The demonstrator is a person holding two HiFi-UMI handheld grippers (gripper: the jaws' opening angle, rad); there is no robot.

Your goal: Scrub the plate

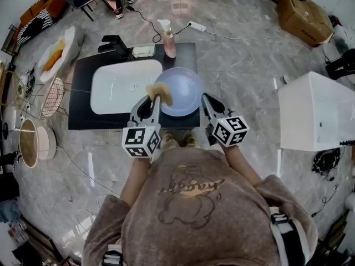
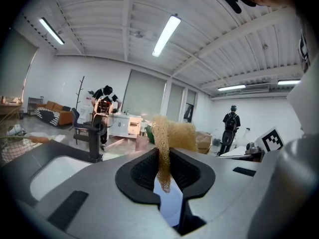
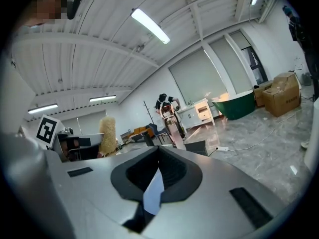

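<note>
One plate (image 1: 186, 87), one sponge (image 1: 160, 93), one basin (image 1: 119, 85), one soap bottle (image 1: 168, 37)

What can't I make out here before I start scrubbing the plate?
- Head view: whether the sponge touches the plate; it overlaps the near rim from above.
- Head view: any dirt on the plate; too small to see.
- Right gripper view: the right hand-held gripper hides all but a sliver of plate.
- Left gripper view: the left hand-held gripper and sponge hide most of the plate.
</note>
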